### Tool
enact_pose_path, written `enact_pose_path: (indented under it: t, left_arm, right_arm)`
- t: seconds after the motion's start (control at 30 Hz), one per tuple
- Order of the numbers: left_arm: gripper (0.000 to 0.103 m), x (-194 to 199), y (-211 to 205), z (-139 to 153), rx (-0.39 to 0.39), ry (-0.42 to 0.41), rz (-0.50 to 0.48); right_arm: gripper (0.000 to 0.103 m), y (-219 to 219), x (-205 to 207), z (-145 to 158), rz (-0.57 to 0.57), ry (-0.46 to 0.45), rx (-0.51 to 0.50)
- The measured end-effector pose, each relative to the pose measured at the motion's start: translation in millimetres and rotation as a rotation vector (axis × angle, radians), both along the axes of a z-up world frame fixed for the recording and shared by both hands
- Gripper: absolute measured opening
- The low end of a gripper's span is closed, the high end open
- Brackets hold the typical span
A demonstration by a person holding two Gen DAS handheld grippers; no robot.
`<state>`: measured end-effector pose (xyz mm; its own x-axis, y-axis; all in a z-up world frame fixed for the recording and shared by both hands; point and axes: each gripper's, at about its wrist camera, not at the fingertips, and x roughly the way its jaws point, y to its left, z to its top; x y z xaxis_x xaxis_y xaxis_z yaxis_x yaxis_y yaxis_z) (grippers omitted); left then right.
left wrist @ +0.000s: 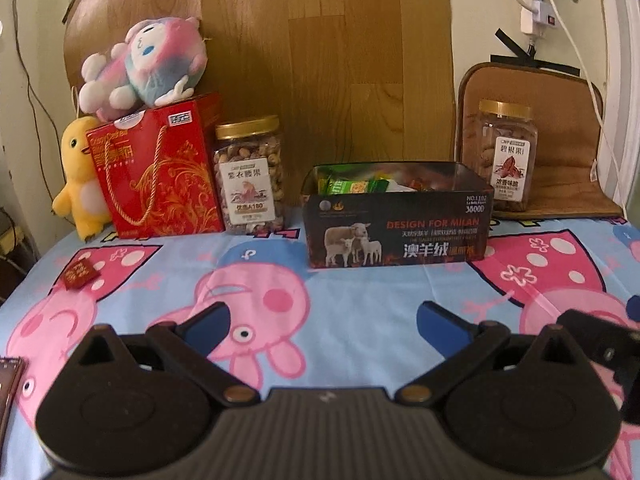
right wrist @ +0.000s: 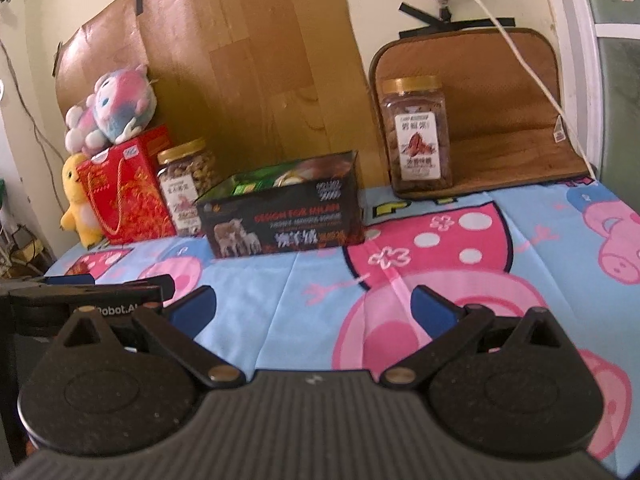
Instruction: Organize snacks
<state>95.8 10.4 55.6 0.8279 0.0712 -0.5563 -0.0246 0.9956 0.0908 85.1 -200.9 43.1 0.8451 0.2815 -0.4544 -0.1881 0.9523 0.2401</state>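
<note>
An open black box point(left wrist: 400, 228) printed with sheep holds green snack packets point(left wrist: 352, 187) and stands on the Peppa Pig cloth; it also shows in the right wrist view point(right wrist: 280, 216). A small red snack packet point(left wrist: 81, 273) lies on the cloth at the left. A dark packet edge point(left wrist: 10, 384) shows at the far left. My left gripper point(left wrist: 322, 320) is open and empty, low over the cloth before the box. My right gripper point(right wrist: 314, 306) is open and empty, right of the left gripper's body point(right wrist: 80, 296).
A nut jar point(left wrist: 249, 174) stands left of the box beside a red gift bag point(left wrist: 156, 172) with plush toys point(left wrist: 144, 68). A second jar point(left wrist: 505, 156) stands on a brown mat point(left wrist: 560, 184) at the back right. A wooden board point(left wrist: 320, 60) leans on the wall.
</note>
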Motion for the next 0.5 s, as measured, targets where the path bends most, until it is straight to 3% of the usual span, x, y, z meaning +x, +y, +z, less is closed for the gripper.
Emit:
enact_pose_path:
  t: [0.3, 0.5]
  left_arm:
    - [0.103, 13.3, -13.3, -9.3, 0.033, 0.042, -0.006]
    - [0.103, 11.6, -10.9, -8.1, 0.008, 0.027, -0.005]
  right_arm:
    - [0.103, -10.2, 10.9, -7.3, -0.032, 0.010, 0.014]
    - [0.103, -13.0, 11.2, -8.0, -0.041, 0.016, 0.023]
